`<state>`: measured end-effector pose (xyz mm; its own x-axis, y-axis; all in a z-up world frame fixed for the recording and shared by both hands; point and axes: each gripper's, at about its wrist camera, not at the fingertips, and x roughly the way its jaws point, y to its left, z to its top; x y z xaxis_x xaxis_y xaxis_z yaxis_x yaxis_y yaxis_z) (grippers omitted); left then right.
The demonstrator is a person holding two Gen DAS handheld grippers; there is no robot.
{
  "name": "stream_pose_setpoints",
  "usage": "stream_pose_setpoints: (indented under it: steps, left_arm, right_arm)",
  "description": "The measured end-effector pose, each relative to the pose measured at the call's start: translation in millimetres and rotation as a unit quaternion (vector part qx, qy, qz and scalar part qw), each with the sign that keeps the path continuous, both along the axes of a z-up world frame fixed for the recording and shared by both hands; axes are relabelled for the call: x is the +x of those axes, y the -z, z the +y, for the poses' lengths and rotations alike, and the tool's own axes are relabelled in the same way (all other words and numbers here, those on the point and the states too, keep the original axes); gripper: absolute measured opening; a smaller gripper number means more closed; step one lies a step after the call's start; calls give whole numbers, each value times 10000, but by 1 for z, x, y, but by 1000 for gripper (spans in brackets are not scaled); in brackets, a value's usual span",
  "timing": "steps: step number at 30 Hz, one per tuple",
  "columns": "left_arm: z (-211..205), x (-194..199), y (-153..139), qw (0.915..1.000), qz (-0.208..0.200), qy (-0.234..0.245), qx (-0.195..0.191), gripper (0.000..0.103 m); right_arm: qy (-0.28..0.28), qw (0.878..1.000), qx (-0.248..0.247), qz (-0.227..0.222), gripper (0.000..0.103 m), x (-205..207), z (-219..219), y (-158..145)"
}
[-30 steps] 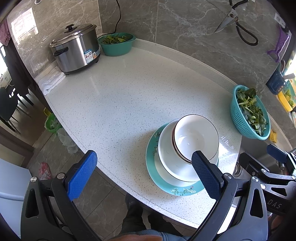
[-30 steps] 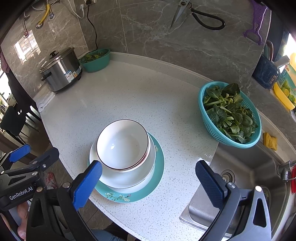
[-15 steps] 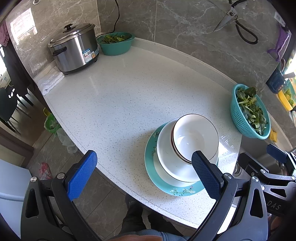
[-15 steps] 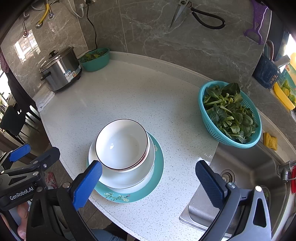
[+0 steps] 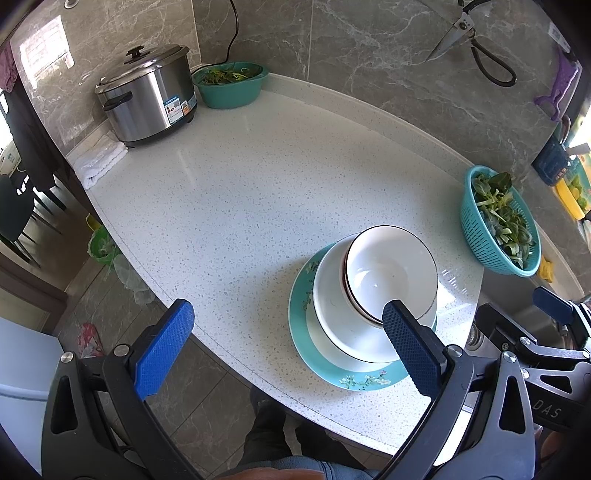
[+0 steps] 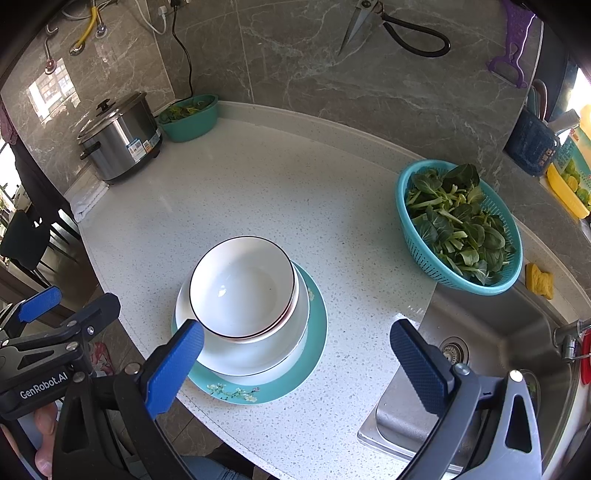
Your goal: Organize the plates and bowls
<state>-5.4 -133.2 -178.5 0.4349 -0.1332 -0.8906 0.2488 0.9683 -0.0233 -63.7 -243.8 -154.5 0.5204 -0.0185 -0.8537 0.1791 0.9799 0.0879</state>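
A stack stands near the counter's front edge: a teal floral plate (image 6: 280,389) at the bottom, a white plate (image 6: 255,360) on it, and nested white bowls (image 6: 242,286) on top. It also shows in the left wrist view, with the teal plate (image 5: 321,363) and bowls (image 5: 388,271). My left gripper (image 5: 288,341) is open and empty, held above the counter's front edge left of the stack. My right gripper (image 6: 295,363) is open and empty, above the stack's right side and the sink edge.
A steel rice cooker (image 5: 147,99) and a teal bowl of greens (image 5: 231,83) stand at the back left. A teal colander of greens (image 6: 460,225) sits right, beside the sink (image 6: 480,354). A folded white cloth (image 5: 98,160) lies by the cooker. Scissors (image 6: 391,27) hang on the wall.
Both grippers have drifted only slightly; the stack sits a little lower in the right wrist view. Both stay open and nothing was grasped.
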Motion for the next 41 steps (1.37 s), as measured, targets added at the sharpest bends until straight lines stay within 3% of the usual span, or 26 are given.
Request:
stream_pose_setpoints:
  steps: [41]
  left_arm:
    - [-1, 8, 7, 10000, -62, 73, 7, 103]
  right_arm:
    - [-57, 10000, 15, 53, 103, 6, -6, 9]
